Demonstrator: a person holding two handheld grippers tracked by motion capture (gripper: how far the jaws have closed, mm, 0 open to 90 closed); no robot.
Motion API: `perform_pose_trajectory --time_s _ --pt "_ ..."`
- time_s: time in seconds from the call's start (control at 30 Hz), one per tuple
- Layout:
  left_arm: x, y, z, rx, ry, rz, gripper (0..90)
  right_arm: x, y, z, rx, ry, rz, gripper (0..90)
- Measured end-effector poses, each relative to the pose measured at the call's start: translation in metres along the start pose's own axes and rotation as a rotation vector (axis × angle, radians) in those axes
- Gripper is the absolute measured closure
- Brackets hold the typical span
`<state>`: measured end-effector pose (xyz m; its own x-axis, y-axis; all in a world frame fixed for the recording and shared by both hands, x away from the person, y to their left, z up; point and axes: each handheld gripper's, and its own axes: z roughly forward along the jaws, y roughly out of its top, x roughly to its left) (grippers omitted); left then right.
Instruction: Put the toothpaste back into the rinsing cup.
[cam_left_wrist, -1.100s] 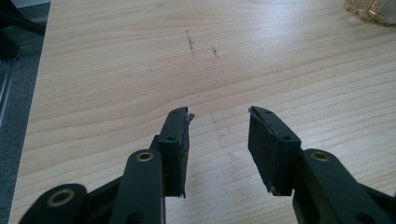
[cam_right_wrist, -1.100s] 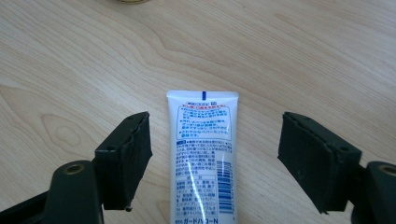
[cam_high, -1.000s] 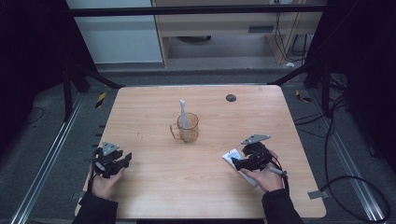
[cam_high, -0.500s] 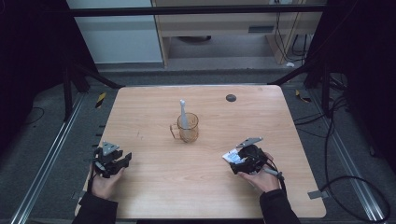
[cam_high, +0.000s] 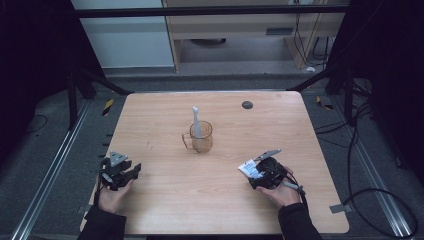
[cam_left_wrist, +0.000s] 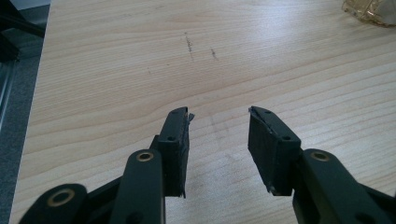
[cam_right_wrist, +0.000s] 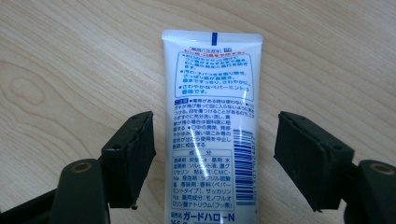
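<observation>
Right tool (cam_right_wrist: 212, 158) straddles my toothpaste tube (cam_right_wrist: 212, 126), jaws wide and just closing in, pads clear of it. Tube lies flat near the surface's right edge. Left tool (cam_left_wrist: 218, 144) stands wide, empty.

light: even overhead, table (cam_high: 165, 200) bright | surrounds dark | high view soft | tube (cam_right_wrist: 212, 121) glare streak

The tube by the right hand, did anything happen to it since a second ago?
The right gripper slid a little left over the tube. Its jaws have just been closing slightly, with the tube lying between them but not yet pinched. The left gripper, cup and toothbrush stayed put.
</observation>
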<state>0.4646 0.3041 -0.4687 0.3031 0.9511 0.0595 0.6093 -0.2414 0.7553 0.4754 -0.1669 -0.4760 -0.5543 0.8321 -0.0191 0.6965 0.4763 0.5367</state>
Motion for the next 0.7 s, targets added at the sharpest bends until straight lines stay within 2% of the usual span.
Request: perform_pose_trajectory --time_s 0.47,0.7 --pt "0.0006 -0.0003 0.0001 -0.002 -0.005 -0.004 57.3 -0.0002 0.0013 0.0057 0.029 0.002 0.007 37.8" --pt "0.0009 -0.0004 0.0003 0.0 -0.005 -0.005 57.3 -0.0008 0.0028 0.0073 0.058 0.021 0.017 41.0"
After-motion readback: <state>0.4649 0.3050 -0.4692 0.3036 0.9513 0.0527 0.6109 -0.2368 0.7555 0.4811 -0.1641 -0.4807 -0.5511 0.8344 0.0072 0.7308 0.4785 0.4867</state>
